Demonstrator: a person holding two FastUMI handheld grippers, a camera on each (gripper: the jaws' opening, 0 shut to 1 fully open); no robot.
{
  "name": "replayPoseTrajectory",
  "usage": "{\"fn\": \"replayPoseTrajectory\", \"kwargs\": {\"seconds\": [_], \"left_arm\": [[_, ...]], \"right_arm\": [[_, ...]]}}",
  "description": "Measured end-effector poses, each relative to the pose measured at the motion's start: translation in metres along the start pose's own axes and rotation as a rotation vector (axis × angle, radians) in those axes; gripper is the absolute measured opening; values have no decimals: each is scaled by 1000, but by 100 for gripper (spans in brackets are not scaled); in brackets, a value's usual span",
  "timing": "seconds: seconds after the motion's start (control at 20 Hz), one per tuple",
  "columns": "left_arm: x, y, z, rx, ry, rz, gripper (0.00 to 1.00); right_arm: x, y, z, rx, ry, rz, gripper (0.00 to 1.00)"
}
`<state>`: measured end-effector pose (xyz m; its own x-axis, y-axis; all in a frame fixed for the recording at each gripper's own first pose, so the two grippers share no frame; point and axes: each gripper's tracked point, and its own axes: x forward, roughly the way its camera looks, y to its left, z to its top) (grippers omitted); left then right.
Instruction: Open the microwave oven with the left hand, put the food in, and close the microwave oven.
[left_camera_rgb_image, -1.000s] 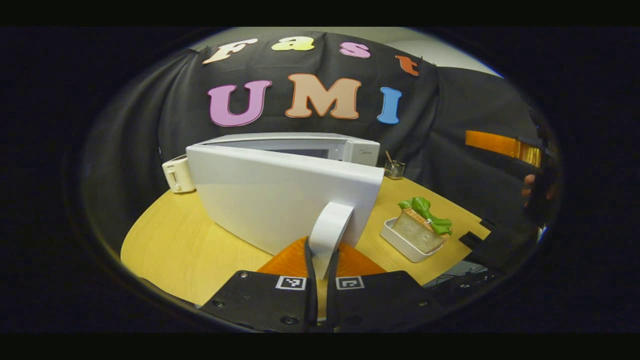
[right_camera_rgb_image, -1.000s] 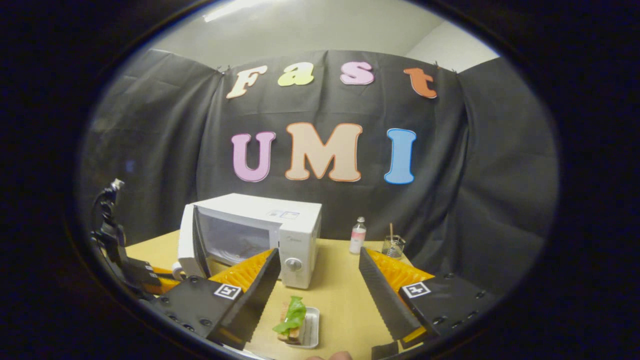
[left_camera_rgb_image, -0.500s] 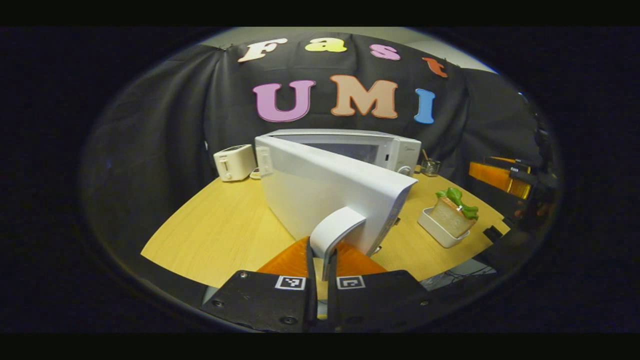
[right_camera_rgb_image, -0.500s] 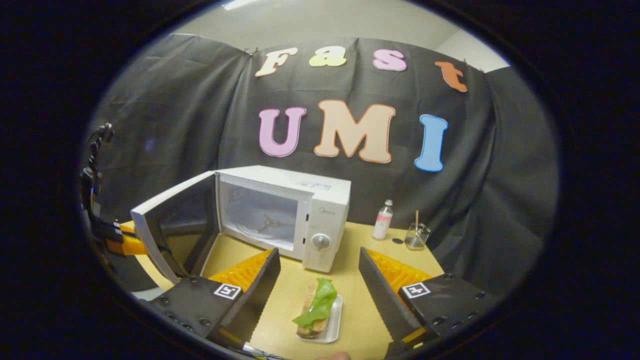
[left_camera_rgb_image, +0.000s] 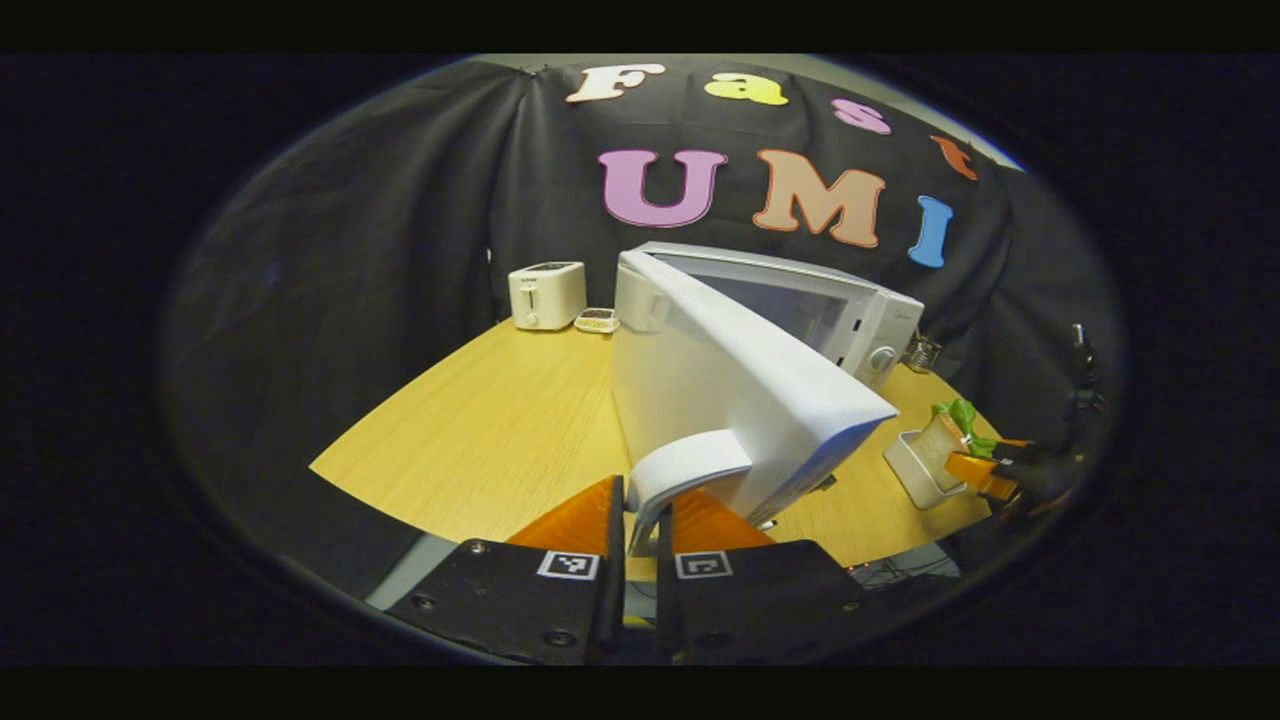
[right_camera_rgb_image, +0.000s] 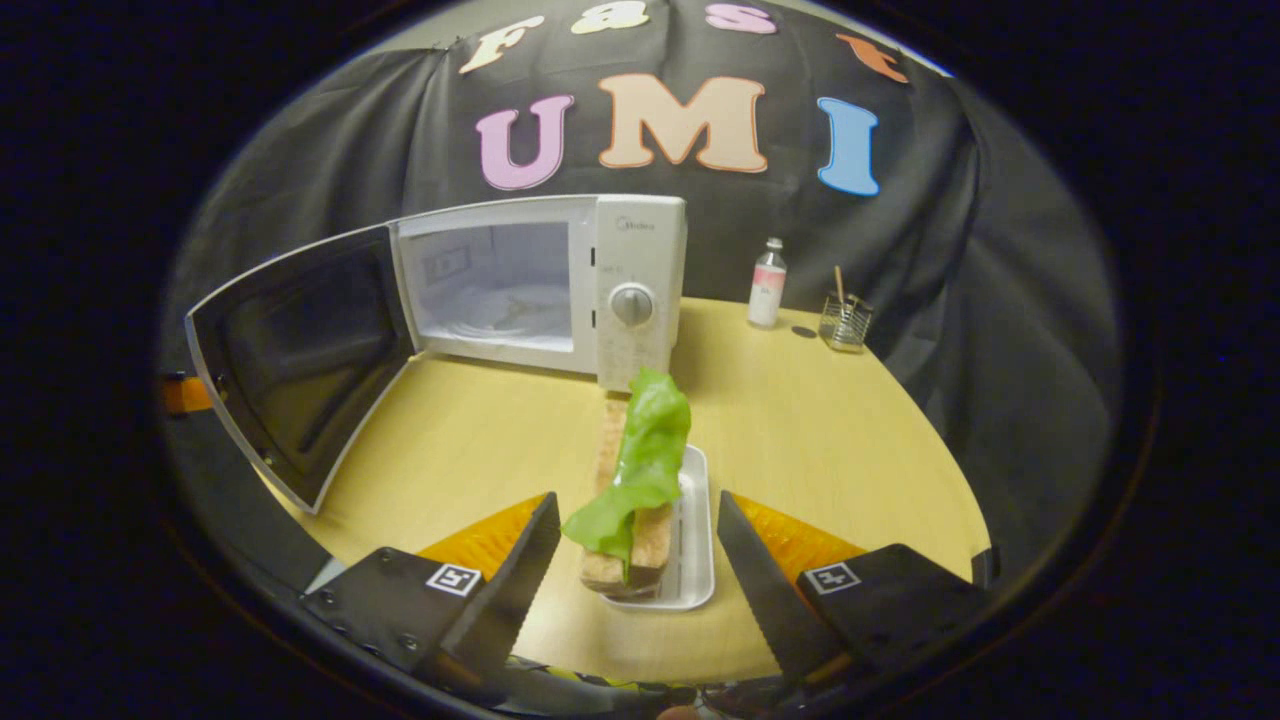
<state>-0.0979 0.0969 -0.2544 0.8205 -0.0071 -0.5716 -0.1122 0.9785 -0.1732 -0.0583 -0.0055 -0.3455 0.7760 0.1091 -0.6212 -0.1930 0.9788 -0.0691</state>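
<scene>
Over the last second the microwave door (right_camera_rgb_image: 300, 360) has swung from barely ajar to wide open, so the cavity (right_camera_rgb_image: 490, 285) with its turntable now faces the tabletop (right_camera_rgb_image: 820, 420) unobstructed. The left gripper (left_camera_rgb_image: 640, 520) remains clamped on the door handle (left_camera_rgb_image: 685, 470), both fingers pressed against the white bar, and in the left gripper view the door's outer face runs away edge-on toward the microwave (left_camera_rgb_image: 860, 315). Meanwhile the right gripper (right_camera_rgb_image: 635, 560) has dropped in on the food: its fingers are spread wide and straddle the sandwich (right_camera_rgb_image: 635, 480) with its lettuce leaf, which sits in a white tray (right_camera_rgb_image: 695, 560) on the tabletop in front of the microwave's control panel (nothing is gripped yet; there is a clear gap on both sides). The opening step looks done, and the next job appears to be closing on the tray or sandwich and carrying it leftward into the cavity.
</scene>
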Motion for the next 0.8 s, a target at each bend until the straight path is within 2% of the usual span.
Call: {"fn": "replayPoseTrajectory", "kwargs": {"seconds": [0.05,0.1,0.15,0.2,0.25,0.3,0.4,0.45,0.5,0.55,0.6,0.65,0.75,0.8], "left_arm": [[0,1,0,-15,4,-3,20],[-1,5,-2,-19,10,9,20],[-4,10,-2,-19,14,22,35],[-5,15,-1,-20,13,38,31],[-5,19,1,-17,15,47,47],[-8,23,-2,-10,13,57,52],[-13,28,0,28,4,70,67],[-13,32,-1,50,-5,81,86],[-18,31,3,64,-9,76,98],[-21,31,5,74,-8,77,100],[-25,32,7,74,-5,80,100],[-29,31,11,69,-10,79,100],[-36,28,15,67,-17,77,100],[-39,29,16,75,-21,78,100]], "right_arm": [[1,1,-4,0,12,0,99],[3,2,-4,-2,19,1,96],[1,1,-5,-12,22,-3,94],[3,2,-7,-25,26,-9,90],[4,2,-8,-33,30,-10,72],[5,5,-10,-33,39,-2,68],[5,8,-11,-43,55,-1,69],[6,9,-11,-46,56,2,61],[6,11,-11,-49,53,3,54],[6,11,-9,-50,53,4,50],[1,7,-8,-56,54,-19,53],[5,9,-10,-46,68,-15,40],[3,7,-9,-20,79,-30,40],[3,8,-10,-5,87,-35,35]]}}
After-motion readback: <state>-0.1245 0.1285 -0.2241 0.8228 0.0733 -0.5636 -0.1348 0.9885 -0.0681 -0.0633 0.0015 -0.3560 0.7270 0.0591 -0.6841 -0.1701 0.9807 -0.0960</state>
